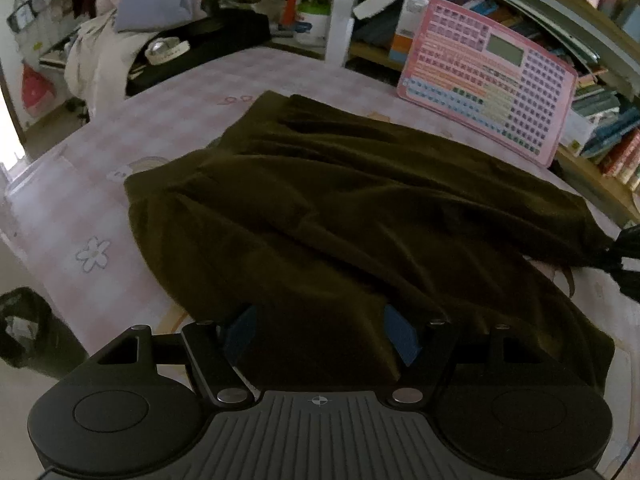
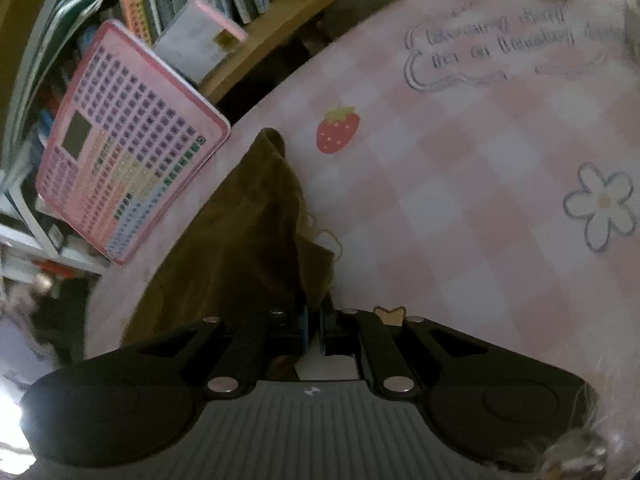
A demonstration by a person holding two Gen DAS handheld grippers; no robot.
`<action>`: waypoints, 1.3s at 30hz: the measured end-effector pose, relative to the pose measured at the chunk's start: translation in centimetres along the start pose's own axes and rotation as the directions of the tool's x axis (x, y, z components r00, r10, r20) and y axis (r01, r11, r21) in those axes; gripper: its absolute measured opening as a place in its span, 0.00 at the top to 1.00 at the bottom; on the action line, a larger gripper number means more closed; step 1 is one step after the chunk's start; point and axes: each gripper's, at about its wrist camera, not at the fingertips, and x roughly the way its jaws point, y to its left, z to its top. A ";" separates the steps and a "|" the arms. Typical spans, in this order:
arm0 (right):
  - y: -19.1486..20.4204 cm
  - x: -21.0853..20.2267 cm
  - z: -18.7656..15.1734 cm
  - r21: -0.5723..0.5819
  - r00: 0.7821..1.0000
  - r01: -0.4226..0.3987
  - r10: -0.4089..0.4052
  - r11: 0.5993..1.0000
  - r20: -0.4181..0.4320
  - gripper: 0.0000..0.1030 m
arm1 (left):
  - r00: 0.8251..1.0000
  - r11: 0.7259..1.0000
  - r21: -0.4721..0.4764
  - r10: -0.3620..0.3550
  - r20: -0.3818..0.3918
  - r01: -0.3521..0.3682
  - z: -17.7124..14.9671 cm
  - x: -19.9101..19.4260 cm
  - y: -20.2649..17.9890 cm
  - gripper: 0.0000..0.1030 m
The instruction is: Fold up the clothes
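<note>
Right wrist view shows the right claw (image 2: pixel 316 320) pinched fully together on a corner of the garment (image 2: pixel 240 232), the blue pads meeting with a tuft of cloth bunched between them and a loose thread curling off just beside the grip. Left wrist view shows the left claw (image 1: pixel 320 332) standing wide, its pads apart with the near hem draped over and between them; whether they press the cloth at all I cannot tell, and it looks more like resting than gripping. The garment lies spread across the bench (image 1: pixel 80 184), which wears a pink checked cover printed with flowers and a strawberry, and its far edge comes near a pink keyboard toy (image 1: pixel 492 80) leaning against the shelves. It is a dark olive-brown piece, plain and matte, rumpled into long soft ridges, doubled over at the near side, drawn to a point where the right claw has it. By its drape I judge it light, limp and not slippery: it will sag between two holds and follow a pull without resistance, though the folds may drag on the cover. It is best taken at corners or along a hem, where the doubled edge gives the pads something thick to bite. A single thin layer could slide out.
</note>
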 end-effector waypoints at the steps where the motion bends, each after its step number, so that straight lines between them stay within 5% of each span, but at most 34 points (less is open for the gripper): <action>1: 0.5 0.0 0.2 -0.029 1.000 0.000 0.001 1.000 0.013 0.95 | 1.000 1.000 -0.004 0.001 0.000 -0.001 0.0 0.0 0.1 0.30; 7: 3.2 -1.8 1.3 -0.178 0.991 -0.030 0.052 0.984 0.123 0.95 | 1.000 1.000 0.002 -0.008 0.003 0.008 -0.1 -0.1 0.2 0.30; 14: 2.0 1.0 0.9 -0.213 0.991 0.125 -0.113 0.969 0.065 0.93 | 0.999 0.999 0.008 -0.036 0.006 0.036 0.6 0.4 0.8 0.30; 18: 1.8 -0.5 0.5 -0.233 0.986 0.156 -0.135 0.960 0.102 0.67 | 0.998 0.998 0.020 -0.057 0.024 0.057 1.5 0.9 1.4 0.30; 22: 1.4 -3.2 -0.3 -0.231 0.978 0.181 -0.150 0.956 0.147 0.63 | 0.996 0.997 0.017 -0.081 0.040 0.081 3.0 1.9 2.5 0.30; 30: -0.2 -9.4 -7.8 -0.213 0.948 0.273 -0.225 0.938 0.224 0.56 | 0.977 0.976 0.098 -0.203 0.065 0.196 6.3 3.4 3.5 0.30; 39: 2.5 -11.3 -18.7 -0.185 0.915 0.359 -0.307 0.915 0.261 0.45 | 0.955 0.943 0.175 -0.294 0.044 0.283 7.9 3.9 7.2 0.30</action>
